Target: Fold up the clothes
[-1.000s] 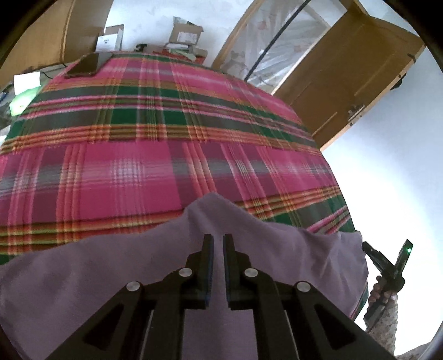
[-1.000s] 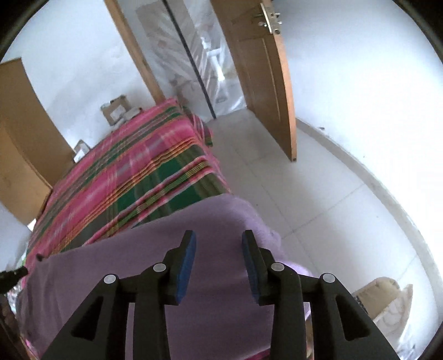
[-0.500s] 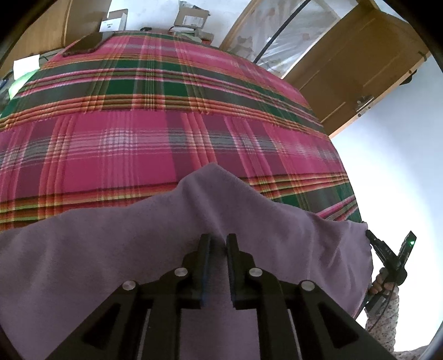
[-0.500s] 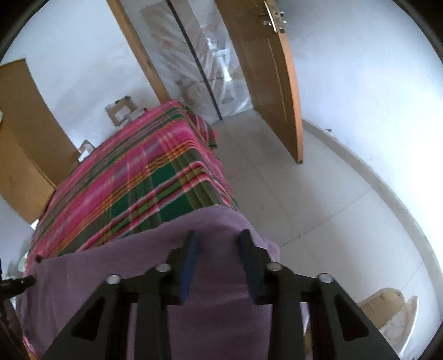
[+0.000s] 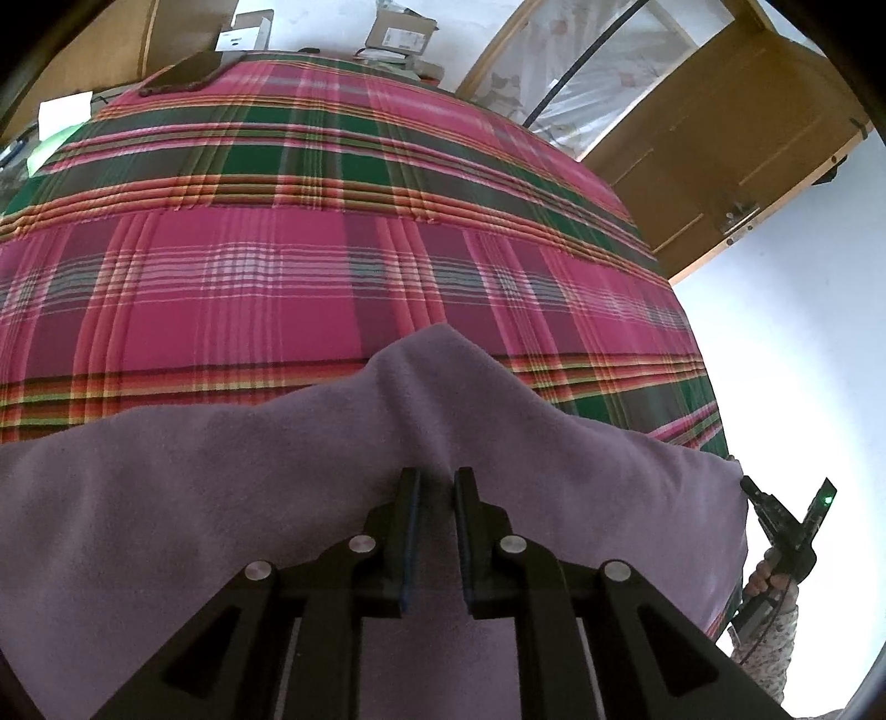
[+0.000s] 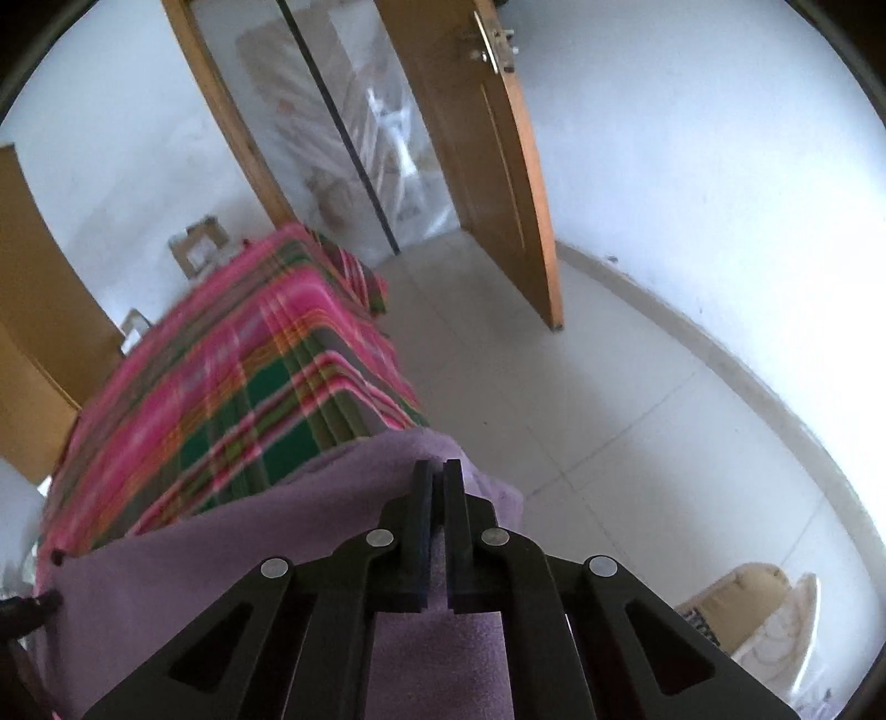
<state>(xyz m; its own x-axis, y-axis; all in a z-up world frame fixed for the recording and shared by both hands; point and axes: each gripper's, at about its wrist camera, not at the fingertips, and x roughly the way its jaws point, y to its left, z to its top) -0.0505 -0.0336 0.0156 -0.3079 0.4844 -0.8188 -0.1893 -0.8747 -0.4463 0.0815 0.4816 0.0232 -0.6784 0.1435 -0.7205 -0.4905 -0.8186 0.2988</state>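
Nearest the left wrist camera, the left tongs [image 5: 436, 483] stand narrowly apart, a ridge of the soft mauve fleece garment [image 5: 221, 498] between the pads; whether they press it I cannot tell. The garment lies along the near edge of a bed under a pink, green and orange plaid bedcover [image 5: 277, 266], its middle humped into a peak towards the far side. At its right corner this view alone shows the right tongs [image 5: 745, 487] from outside, tips at the cloth, gripped by a hand [image 5: 767, 579] in a patterned sleeve. Farther off, a dark flat object [image 5: 183, 75] rests on the bed's far left corner, cardboard boxes [image 5: 396, 33] behind it.

The right wrist view shows the right tongs [image 6: 437, 473] pinched tight on the garment's [image 6: 221, 565] corner, which overhangs the bed's edge. Only here appear the pale tiled floor [image 6: 581, 415], a beige bundle [image 6: 747, 603] at near right, and the open wooden door [image 6: 487, 166] beyond.
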